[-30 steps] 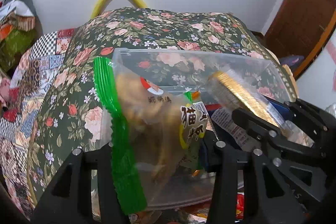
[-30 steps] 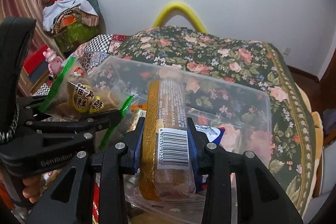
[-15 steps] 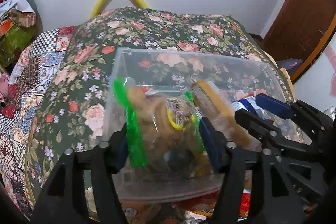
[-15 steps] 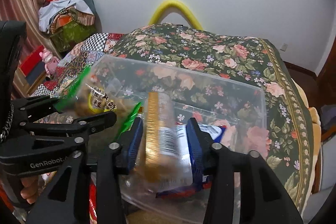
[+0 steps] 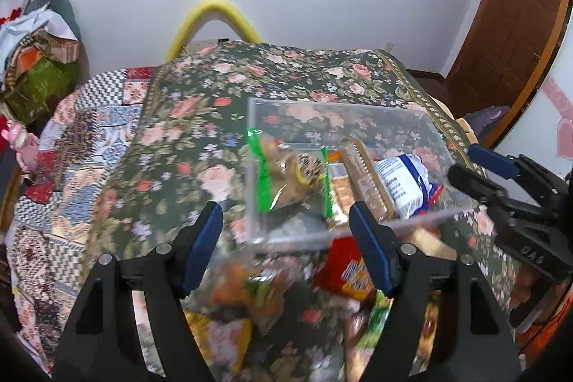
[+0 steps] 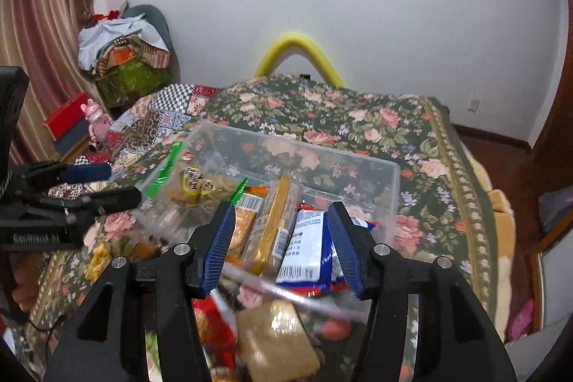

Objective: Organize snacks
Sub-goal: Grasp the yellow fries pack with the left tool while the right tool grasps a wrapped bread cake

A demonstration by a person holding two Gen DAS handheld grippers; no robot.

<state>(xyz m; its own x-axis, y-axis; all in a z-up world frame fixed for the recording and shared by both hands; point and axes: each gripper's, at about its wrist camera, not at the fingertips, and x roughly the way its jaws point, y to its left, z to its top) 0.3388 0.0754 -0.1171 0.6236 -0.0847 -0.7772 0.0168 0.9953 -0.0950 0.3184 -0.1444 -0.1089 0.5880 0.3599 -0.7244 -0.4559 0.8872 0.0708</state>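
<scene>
A clear plastic bin [image 5: 358,106] sits on the floral bedspread. Inside it lie a green-edged snack bag [image 5: 286,174], a long gold-wrapped biscuit pack [image 5: 365,181] and a blue-and-white packet [image 5: 404,181]. My left gripper [image 5: 286,213] hovers above the bin's near left corner; its jaws are opening and nothing is between them. The right gripper [image 6: 282,213] hangs over the bin's [image 6: 304,145] near side, its jaws also opening. The gold pack [image 6: 275,221] and the blue-and-white packet [image 6: 308,246] show through the gap, lying lower down in the bin, untouched by the pads.
Several loose snack packets lie blurred on the bedspread in front of the bin, among them a red one [image 5: 351,271] and a tan one [image 6: 275,339]. A patchwork quilt [image 5: 89,138] covers the left side. A yellow arch [image 5: 215,13] stands at the far edge by the wall.
Both grippers let go of their packs: the green-edged bag and the gold pack now lie in the bin. Both grippers have opened, risen and drawn back toward me.
</scene>
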